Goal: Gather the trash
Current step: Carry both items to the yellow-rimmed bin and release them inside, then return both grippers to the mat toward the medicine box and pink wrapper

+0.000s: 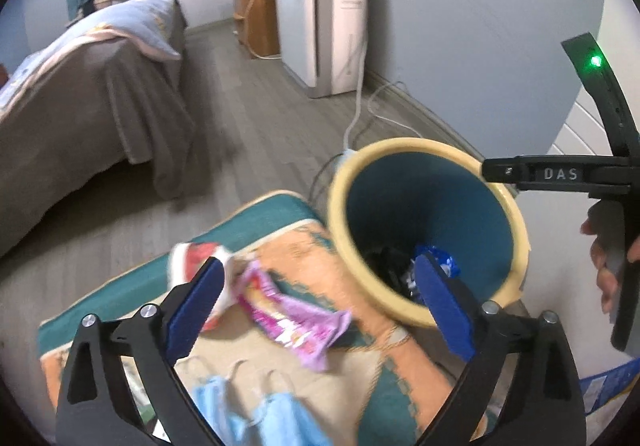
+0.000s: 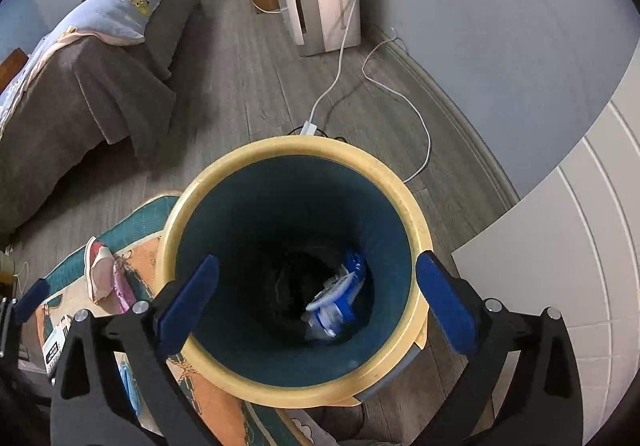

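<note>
A bin (image 1: 340, 222) with a yellow rim and teal inside stands on the floor at the rug's corner. It holds a blue and white wrapper (image 2: 340, 298) and something dark (image 2: 292, 278). My right gripper (image 2: 318, 306) hangs open above the bin's (image 2: 288, 146) mouth with nothing between its fingers. My left gripper (image 1: 324, 302) is open and empty over the rug, just left of the bin. Below it lie a pink wrapper (image 1: 288, 314), a red and white wrapper (image 1: 196, 258) and blue face masks (image 1: 248, 406). The right gripper's body (image 1: 560, 174) and a hand (image 1: 604, 266) show at the right edge.
The trash lies on a patterned teal and orange rug (image 1: 280, 206). A bed (image 1: 80, 86) with a brown cover stands at the left. At the back wall stand a white appliance (image 1: 320, 26) and a wooden cabinet (image 1: 256, 14). White cables (image 2: 340, 78) run across the floor behind the bin.
</note>
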The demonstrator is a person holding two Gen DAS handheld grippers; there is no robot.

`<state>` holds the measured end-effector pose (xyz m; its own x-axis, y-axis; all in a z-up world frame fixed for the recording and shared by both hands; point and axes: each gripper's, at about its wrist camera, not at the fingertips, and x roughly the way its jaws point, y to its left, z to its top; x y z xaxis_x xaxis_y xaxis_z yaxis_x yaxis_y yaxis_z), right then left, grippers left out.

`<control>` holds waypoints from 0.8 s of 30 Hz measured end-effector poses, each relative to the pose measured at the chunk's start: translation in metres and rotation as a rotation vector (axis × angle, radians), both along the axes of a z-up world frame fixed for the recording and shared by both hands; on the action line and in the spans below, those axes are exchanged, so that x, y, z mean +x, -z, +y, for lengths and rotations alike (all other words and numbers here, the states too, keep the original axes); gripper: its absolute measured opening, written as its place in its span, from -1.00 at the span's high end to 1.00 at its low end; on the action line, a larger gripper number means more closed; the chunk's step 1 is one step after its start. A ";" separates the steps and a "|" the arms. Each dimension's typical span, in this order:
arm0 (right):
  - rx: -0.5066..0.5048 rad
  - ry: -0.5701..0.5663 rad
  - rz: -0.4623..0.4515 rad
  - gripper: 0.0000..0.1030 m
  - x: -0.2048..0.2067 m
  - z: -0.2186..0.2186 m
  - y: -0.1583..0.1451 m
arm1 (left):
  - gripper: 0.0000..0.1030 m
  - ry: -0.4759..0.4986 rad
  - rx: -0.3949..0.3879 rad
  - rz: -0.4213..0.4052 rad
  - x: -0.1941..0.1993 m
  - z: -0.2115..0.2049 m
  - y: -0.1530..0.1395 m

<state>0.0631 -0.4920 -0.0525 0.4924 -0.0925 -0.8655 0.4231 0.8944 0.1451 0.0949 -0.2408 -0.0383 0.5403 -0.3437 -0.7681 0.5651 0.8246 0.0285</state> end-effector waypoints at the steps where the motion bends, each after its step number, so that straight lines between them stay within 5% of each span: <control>1: -0.005 -0.003 -0.005 -0.89 -0.001 0.004 -0.003 | -0.86 -0.010 0.004 -0.006 -0.002 0.008 -0.005; 16: -0.080 -0.154 -0.099 -0.89 -0.005 0.112 -0.055 | -0.89 -0.205 0.087 -0.037 -0.015 0.158 -0.045; 24: -0.088 -0.261 -0.072 -0.89 0.011 0.173 -0.045 | -0.90 -0.331 0.065 0.018 -0.010 0.230 -0.022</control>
